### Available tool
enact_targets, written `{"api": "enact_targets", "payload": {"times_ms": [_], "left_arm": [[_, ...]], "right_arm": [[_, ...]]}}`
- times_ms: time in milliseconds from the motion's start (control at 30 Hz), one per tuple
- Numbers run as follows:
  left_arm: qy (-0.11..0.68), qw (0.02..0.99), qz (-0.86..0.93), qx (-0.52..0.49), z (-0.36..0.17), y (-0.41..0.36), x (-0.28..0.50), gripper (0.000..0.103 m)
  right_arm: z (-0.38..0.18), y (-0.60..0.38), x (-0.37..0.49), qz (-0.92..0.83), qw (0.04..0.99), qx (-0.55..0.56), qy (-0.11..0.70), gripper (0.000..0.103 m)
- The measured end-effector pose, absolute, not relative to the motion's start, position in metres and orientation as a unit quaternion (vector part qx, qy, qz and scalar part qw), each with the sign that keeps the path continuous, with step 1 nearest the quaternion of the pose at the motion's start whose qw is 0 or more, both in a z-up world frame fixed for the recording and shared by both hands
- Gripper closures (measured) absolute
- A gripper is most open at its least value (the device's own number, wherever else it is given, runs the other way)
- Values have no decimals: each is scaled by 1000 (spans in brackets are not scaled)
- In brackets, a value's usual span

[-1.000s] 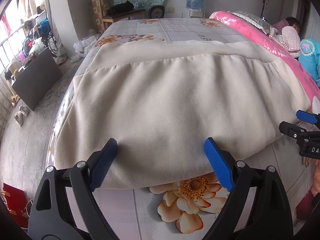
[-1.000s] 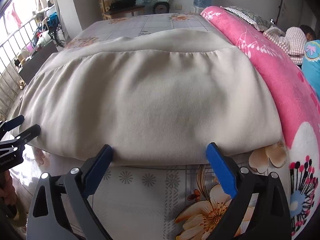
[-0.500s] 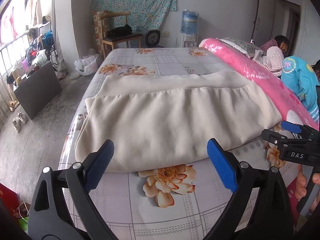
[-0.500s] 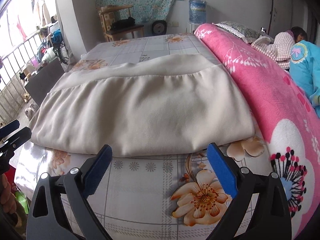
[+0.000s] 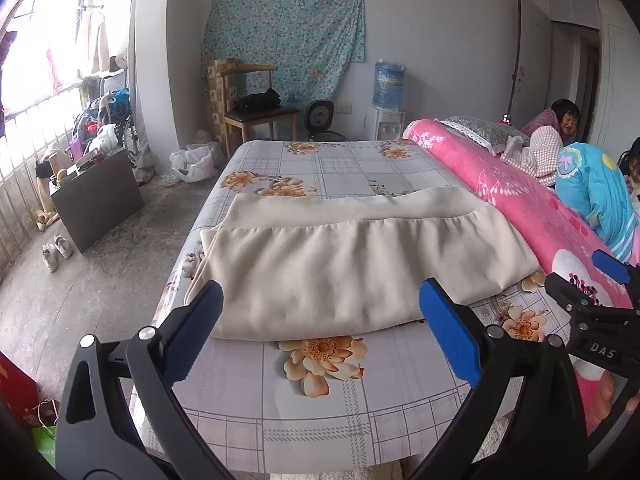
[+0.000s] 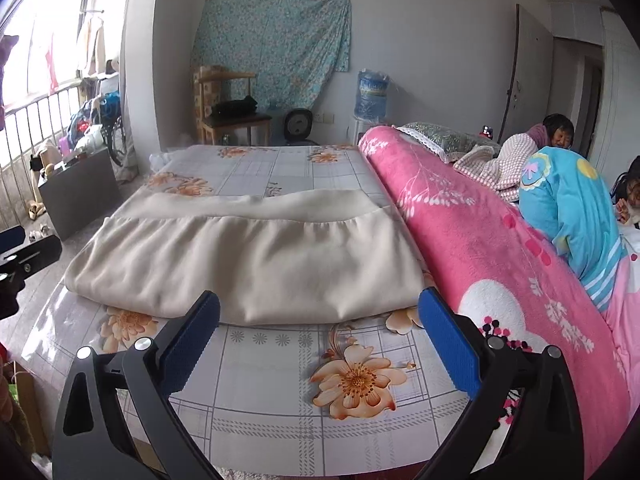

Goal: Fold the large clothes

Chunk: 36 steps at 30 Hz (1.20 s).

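Blanket (image 5: 520, 200) flanks cream garment (image 5: 352, 264) on bed (image 5: 320, 168).

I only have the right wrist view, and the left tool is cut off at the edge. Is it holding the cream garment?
Observer: No. The left tool has its jaws opening with nothing between them; the cream garment lies on the bed beyond its pads.
Operator: Is the garment's left side lined up?
Observer: Not quite. A lower layer pokes out past the top one there.
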<state>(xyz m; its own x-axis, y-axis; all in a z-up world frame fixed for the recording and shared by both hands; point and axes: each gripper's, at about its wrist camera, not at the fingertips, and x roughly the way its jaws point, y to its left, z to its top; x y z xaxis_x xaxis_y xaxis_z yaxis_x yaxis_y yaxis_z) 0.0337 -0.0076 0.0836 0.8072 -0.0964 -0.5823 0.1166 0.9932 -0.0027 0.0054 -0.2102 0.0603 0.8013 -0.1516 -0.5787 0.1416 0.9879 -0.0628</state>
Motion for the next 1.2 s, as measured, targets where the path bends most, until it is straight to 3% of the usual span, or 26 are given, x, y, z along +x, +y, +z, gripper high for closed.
{"api": "enact_targets", "payload": {"times_ms": [200,567,1200], "left_arm": [[315,948,-8,48,74,-18,32,8],[415,910,13,12,40,-11,63,8],[457,889,8,-11,33,-13,80,8]], "right_arm": [[48,-209,3,-79,939,-2,336,6],[24,-207,32,-71,898,26,434,6],[8,-196,54,-74,876,18,477,6]]}}
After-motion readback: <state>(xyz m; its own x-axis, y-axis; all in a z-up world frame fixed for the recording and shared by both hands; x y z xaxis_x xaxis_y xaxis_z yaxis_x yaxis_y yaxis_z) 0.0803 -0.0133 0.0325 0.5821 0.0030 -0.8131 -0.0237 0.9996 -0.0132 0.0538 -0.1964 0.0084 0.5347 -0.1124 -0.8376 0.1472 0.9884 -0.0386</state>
